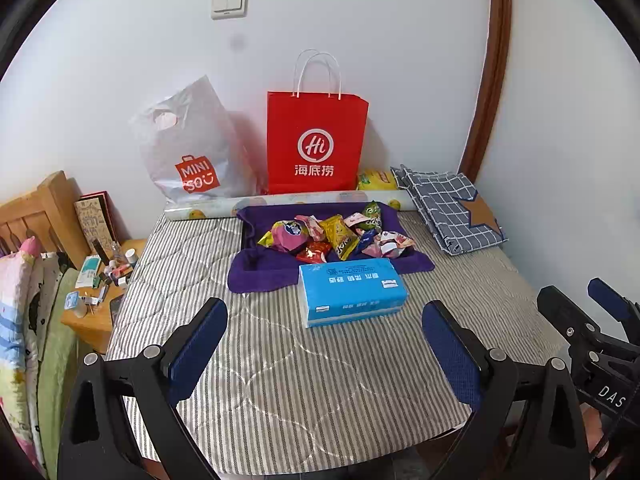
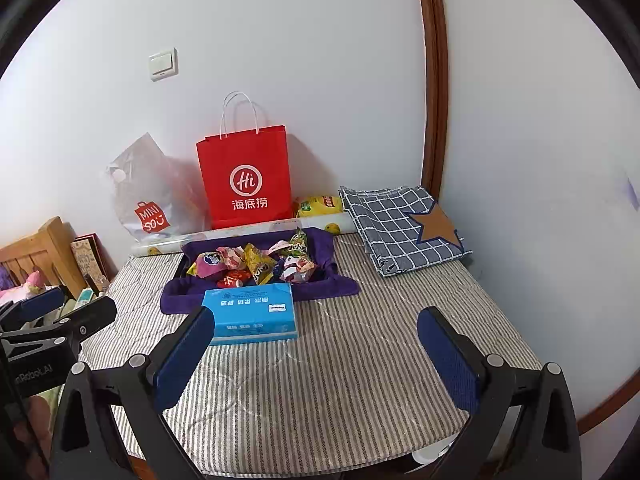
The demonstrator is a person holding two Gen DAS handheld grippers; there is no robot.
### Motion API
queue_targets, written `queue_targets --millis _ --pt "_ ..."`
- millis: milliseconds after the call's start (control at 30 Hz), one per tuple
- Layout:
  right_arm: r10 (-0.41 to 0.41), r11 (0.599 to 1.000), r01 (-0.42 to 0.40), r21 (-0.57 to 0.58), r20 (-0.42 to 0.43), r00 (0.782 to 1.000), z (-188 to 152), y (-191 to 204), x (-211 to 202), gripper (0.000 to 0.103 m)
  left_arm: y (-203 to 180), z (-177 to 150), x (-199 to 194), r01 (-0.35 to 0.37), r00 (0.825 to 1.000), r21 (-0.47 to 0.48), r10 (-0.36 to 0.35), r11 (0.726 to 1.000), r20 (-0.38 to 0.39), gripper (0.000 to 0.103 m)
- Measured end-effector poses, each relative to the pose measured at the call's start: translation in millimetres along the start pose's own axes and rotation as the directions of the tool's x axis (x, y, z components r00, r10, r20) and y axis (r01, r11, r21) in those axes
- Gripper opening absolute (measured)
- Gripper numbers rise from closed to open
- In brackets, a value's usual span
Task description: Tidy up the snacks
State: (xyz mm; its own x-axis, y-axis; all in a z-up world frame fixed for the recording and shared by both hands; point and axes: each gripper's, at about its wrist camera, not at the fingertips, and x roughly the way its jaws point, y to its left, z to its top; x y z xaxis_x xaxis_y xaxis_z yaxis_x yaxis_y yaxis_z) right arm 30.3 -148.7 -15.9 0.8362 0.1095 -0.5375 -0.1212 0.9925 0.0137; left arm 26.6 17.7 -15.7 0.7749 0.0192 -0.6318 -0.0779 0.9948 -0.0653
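Observation:
Several small snack packets lie heaped in a shallow tray lined with a purple cloth at the far middle of the striped table. A blue tissue pack lies just in front of the tray. My left gripper hovers open over the near table, short of the tissue pack, nothing between its fingers. My right gripper is open too, to the right of the tissue pack and clear of it. Each gripper shows at the edge of the other's view.
A red paper bag and a white plastic bag stand against the wall behind a paper roll. Folded checked cloth lies far right. A cluttered wooden nightstand sits left.

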Motion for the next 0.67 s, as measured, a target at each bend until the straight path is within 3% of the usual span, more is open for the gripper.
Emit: queue_targets --millis 667 --pt "0.002 1.000 -0.002 0.004 0.008 1.000 0.2 0.8 -4.3 0.103 -3.5 -1.9 -3.0 -0.002 1.000 0.005 0.002 1.000 0.008 0.097"
